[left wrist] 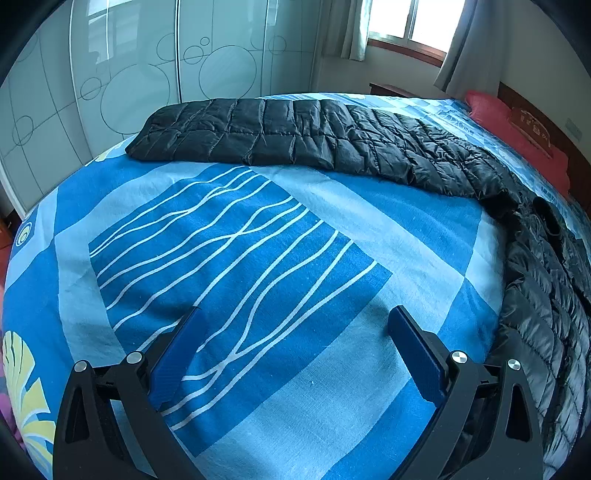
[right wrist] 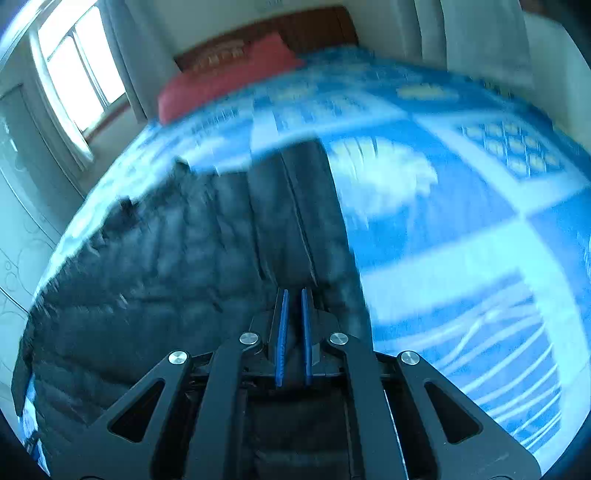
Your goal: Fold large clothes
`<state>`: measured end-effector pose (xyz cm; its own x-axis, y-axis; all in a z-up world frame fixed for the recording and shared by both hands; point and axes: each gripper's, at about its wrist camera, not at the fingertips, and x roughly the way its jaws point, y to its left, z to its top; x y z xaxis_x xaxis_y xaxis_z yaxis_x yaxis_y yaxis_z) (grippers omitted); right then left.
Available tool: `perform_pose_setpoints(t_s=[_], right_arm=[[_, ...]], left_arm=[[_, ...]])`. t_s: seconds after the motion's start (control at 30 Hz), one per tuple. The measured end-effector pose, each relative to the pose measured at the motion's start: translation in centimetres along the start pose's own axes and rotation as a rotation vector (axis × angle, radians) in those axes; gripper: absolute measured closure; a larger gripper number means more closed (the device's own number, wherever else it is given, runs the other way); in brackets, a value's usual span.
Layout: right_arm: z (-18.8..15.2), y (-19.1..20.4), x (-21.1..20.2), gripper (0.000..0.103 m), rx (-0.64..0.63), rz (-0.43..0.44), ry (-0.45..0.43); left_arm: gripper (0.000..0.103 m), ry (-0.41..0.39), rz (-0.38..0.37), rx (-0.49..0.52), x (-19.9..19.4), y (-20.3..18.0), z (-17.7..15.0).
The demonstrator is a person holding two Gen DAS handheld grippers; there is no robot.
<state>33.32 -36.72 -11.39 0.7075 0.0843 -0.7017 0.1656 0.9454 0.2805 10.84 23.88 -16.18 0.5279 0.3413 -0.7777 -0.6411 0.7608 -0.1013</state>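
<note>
1. Pulling the black padded jacket [right wrist: 166, 258] with only one claw can go wrong: the right claw [right wrist: 293, 295] has its blue pads pressed almost together, and dark cloth seems pinched between them, but the right view is blurred, so I judge this and do not see it clearly. If the grip is thin, the slippery cloth can slide out.
2. The left claw [left wrist: 295, 325] is spread wide and holds nothing; it hangs over the bare bed cover [left wrist: 258, 240], apart from the jacket. So one side of the jacket has no support, and the fold can become crooked or bunched.
3. The jacket lies long across the bed, one sleeve [left wrist: 240, 129] flat toward the far edge.
4. The surface is a soft bed with a blue patterned cover, which can wrinkle under a drag.
5. Around it are a red pillow [left wrist: 517, 136], a wardrobe [left wrist: 129, 74] with circle drawings, and a window [left wrist: 410, 22] with curtains.
</note>
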Motion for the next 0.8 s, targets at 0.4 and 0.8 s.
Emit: perform_pose_setpoints(t_s=[0.4, 0.8], right_arm=[[3.8, 1.9, 3.0, 0.089, -0.051, -0.056, -0.003], [2.7, 3.8, 3.5, 0.059, -0.087, -0.105, 0.008]], left_arm=[[0.005, 0.004, 0.016, 0.011, 0.1, -0.3, 0.0], [0.005, 0.003, 0.018, 0.011, 0.1, -0.4, 0.0]])
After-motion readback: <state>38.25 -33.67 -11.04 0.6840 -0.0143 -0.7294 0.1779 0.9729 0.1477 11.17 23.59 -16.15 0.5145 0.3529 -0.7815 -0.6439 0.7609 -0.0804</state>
